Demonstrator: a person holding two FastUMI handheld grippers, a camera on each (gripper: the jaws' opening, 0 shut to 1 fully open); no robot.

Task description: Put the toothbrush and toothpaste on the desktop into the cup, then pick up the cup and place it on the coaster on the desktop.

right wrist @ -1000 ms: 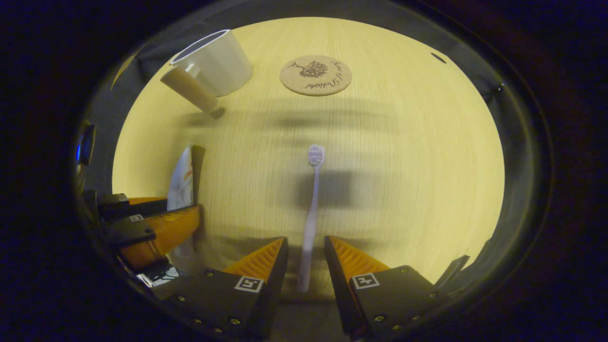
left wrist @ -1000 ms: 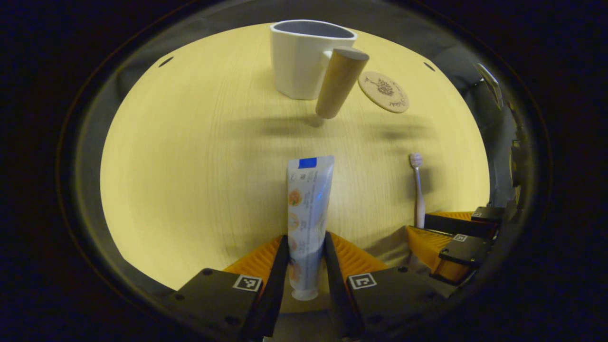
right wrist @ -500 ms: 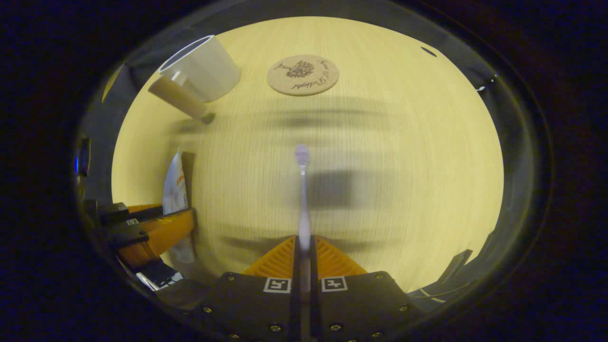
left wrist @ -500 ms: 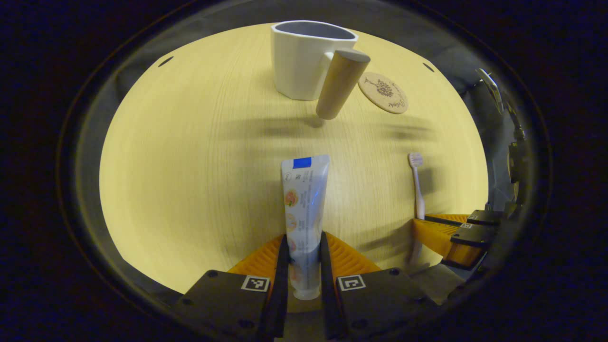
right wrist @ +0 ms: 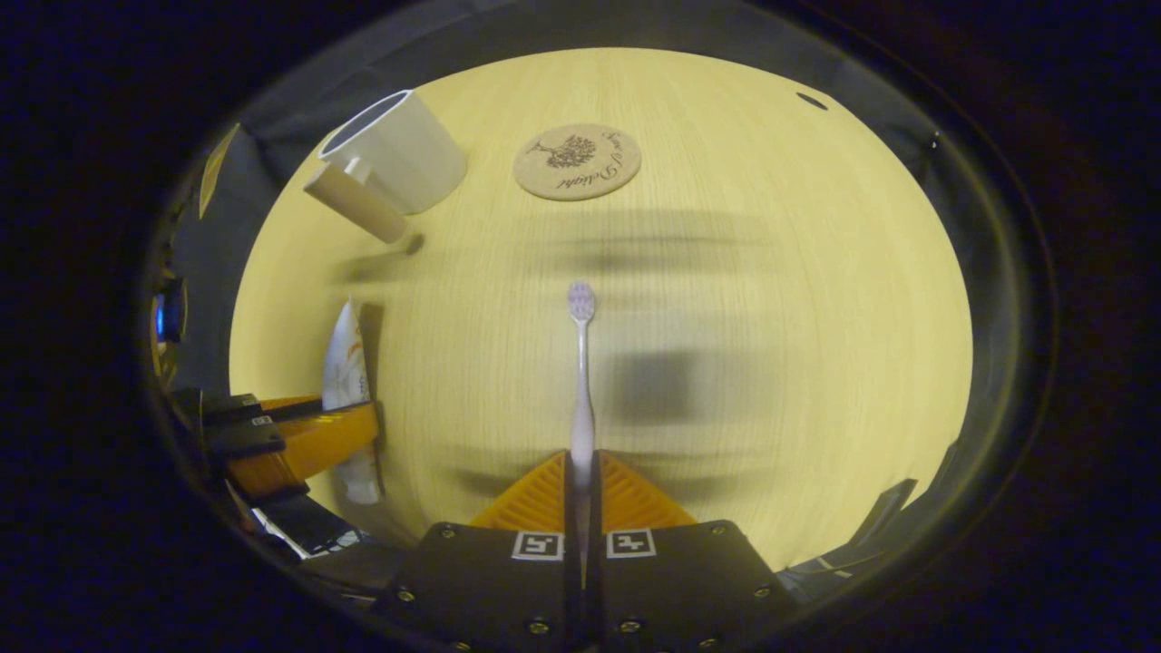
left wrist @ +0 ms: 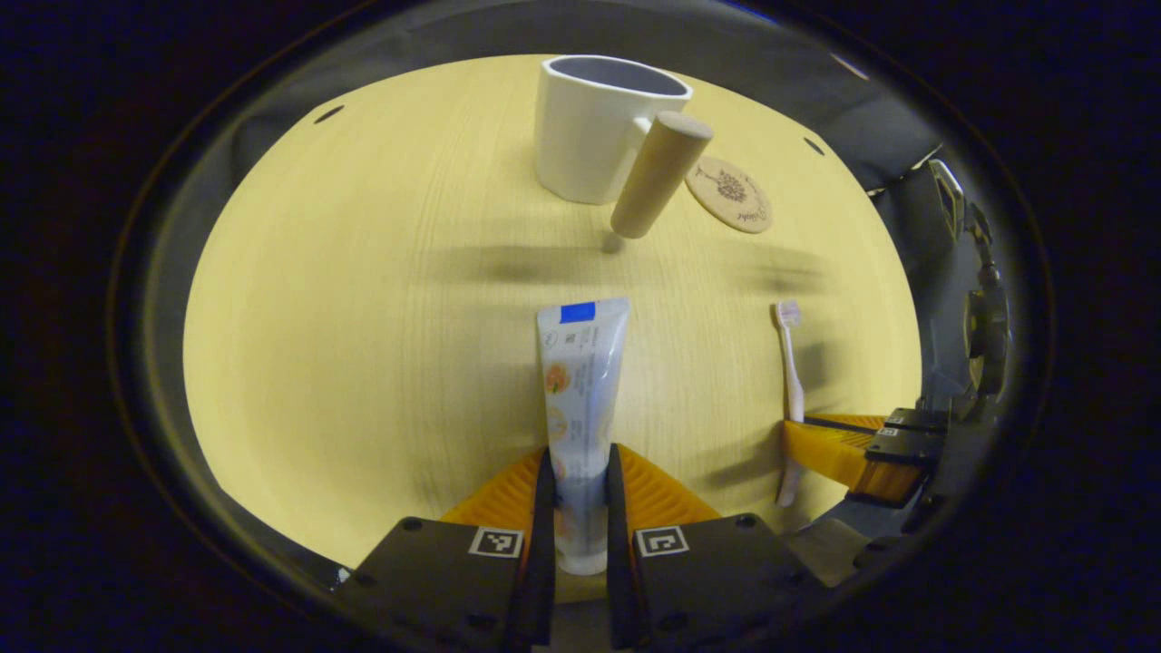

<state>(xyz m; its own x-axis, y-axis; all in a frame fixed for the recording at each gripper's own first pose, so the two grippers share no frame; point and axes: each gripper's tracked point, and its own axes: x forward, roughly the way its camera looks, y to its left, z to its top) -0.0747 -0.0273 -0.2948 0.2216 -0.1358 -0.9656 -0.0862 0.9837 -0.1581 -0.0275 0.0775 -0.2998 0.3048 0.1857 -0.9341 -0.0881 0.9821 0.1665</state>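
Here the left gripper has its 2 fingers pressed against the sides of the toothpaste, clamped on the tube's lower part — the cap end sits between the jaws and the flat crimped end points straight ahead of them. Beyond that end, farther forward on the desktop, stands the cup, upright, with its round wooden handle angled toward the jaws. The coaster lies flat just beside the cup, forward and off to the right of the jaws.

The right gripper is closed tight on the toothbrush, both fingers gripping the handle near its lower end — the bristle head juts out directly ahead. The coaster lies well forward of these jaws, the cup forward and to their left
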